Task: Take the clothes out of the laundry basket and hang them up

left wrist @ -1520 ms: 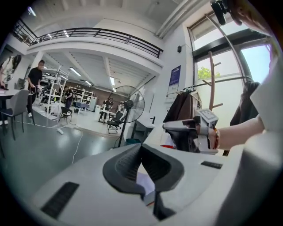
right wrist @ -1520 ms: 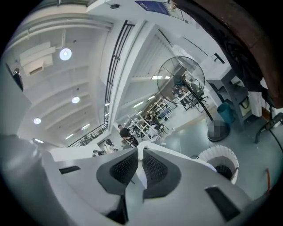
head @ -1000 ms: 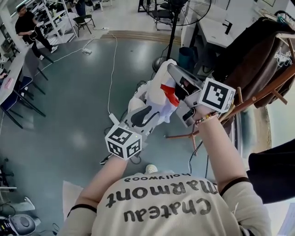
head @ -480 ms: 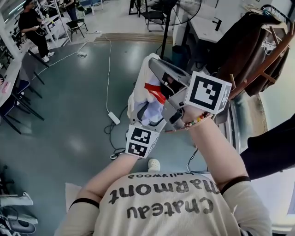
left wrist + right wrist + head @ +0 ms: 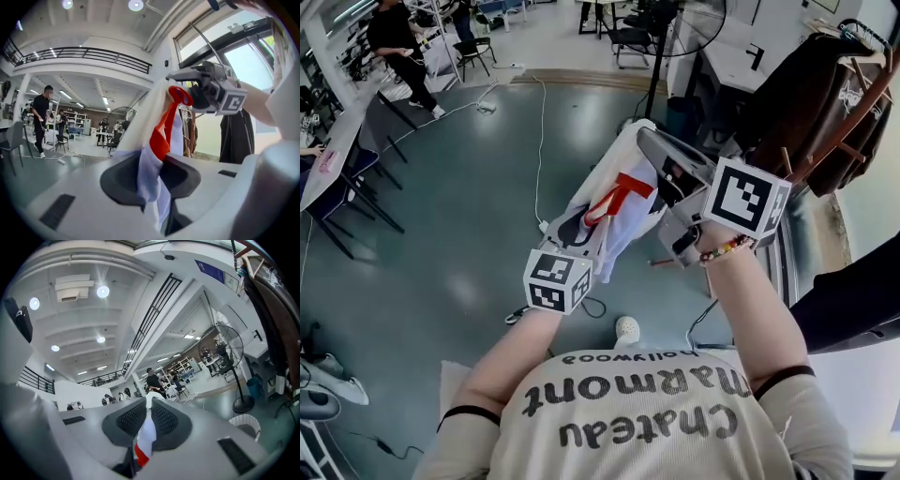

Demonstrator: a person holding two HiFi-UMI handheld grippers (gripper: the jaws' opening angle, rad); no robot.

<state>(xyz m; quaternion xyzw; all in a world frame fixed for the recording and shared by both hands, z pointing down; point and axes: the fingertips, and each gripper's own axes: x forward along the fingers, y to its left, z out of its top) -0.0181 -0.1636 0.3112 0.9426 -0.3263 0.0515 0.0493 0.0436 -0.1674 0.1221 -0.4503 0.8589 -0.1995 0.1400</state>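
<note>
A white garment with red trim [image 5: 623, 202] hangs stretched between both grippers above the floor. My left gripper [image 5: 581, 228] has just been closing its jaws, and a fold of the white and red cloth [image 5: 164, 136] is pinched between its dark pads [image 5: 123, 180]. Higher and to the right, my right gripper [image 5: 649, 141] is shut on the garment's top edge; the cloth [image 5: 147, 432] runs down between its pads [image 5: 129, 420]. The left gripper view also shows the right gripper [image 5: 206, 86] holding the red trim.
A wooden coat rack with dark coats [image 5: 844, 103] stands at the right. A standing fan [image 5: 661, 37] and a bin [image 5: 680, 112] are ahead, with cables [image 5: 539, 141] on the floor. A white laundry basket [image 5: 247, 425] sits low right. Desks, chairs and people are at the far left.
The left gripper has shifted left, away from the right one, and now grips the garment lower down. The cloth has gone from bunched to stretched between the two grippers.
</note>
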